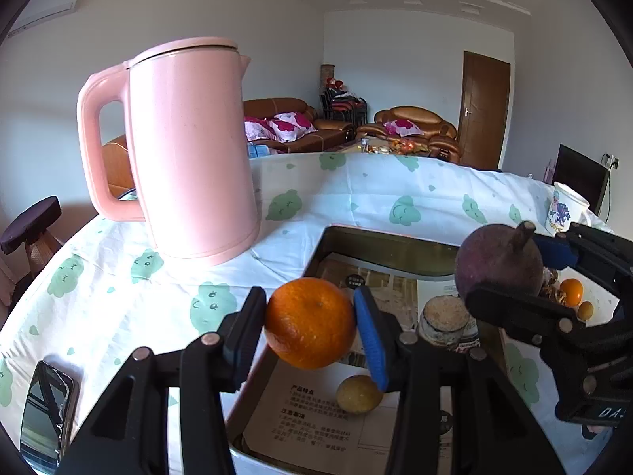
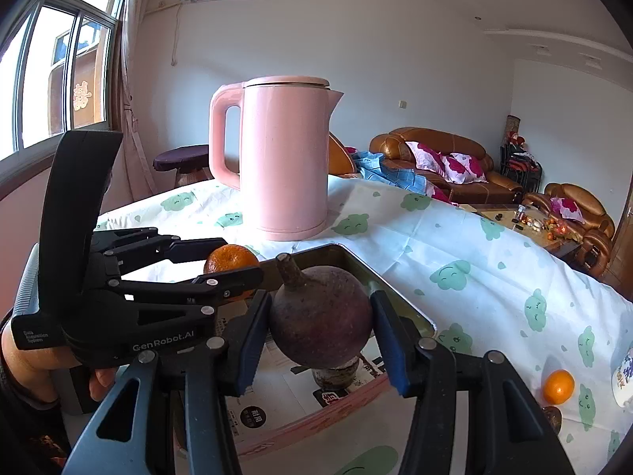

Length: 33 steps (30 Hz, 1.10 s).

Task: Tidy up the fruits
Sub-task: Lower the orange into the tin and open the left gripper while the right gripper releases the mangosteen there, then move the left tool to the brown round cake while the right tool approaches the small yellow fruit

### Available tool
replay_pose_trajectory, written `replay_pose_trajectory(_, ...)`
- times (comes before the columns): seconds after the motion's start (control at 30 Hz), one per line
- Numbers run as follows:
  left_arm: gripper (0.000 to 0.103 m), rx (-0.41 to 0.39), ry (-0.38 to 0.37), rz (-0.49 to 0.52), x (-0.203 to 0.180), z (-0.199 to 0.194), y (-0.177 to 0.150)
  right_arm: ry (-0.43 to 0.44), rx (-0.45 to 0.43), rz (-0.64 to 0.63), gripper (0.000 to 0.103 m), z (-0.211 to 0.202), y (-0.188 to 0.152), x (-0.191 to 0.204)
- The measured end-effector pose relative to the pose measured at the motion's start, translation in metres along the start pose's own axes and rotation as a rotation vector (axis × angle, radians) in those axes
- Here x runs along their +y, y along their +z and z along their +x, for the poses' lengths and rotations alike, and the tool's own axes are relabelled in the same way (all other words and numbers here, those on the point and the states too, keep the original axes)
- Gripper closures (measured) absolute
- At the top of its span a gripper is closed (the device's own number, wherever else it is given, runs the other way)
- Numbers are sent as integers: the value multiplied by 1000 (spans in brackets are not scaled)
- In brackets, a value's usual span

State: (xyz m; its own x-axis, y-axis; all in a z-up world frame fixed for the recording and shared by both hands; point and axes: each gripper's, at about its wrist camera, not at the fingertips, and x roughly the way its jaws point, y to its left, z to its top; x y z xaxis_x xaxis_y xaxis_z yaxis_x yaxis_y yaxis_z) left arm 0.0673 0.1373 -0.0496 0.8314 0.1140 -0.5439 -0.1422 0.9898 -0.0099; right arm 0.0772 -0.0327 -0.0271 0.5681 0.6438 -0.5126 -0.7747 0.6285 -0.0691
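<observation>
Left gripper [image 1: 310,322] clamps a firm, round orange [image 1: 310,322]; right gripper [image 2: 321,326] clamps a smooth purple fruit [image 2: 321,316] at its widest, both above the tray [image 1: 391,247]

Purple fruit [image 2: 321,322] between right tool [image 2: 321,328] pads, above tray [image 2: 399,297]

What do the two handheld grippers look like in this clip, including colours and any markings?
Both are black plastic linkage frames with silver rivets and blue pads on the fingers. In the right wrist view the left gripper has a tall black handle and white lettering, "GenRobot.AI". The right gripper has the same build. A dark sleeve shows at the lower left edge.
</observation>
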Motion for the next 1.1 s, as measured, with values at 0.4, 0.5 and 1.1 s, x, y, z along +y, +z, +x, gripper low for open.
replay_pose_trajectory(0.4, 55, 30, -22, 14, -2, 4, -1, 29, 80, -21, 50, 17, -14, 8)
replay_pose_trajectory(0.5, 54, 26, -15, 16, -2, 3, -1, 32, 101, -30, 49, 23, -16, 11)
replay_pose_trajectory(1.1, 22, -90, -5, -55, -1, -33, 13, 36, 26, 3, 36, -11, -17, 6)
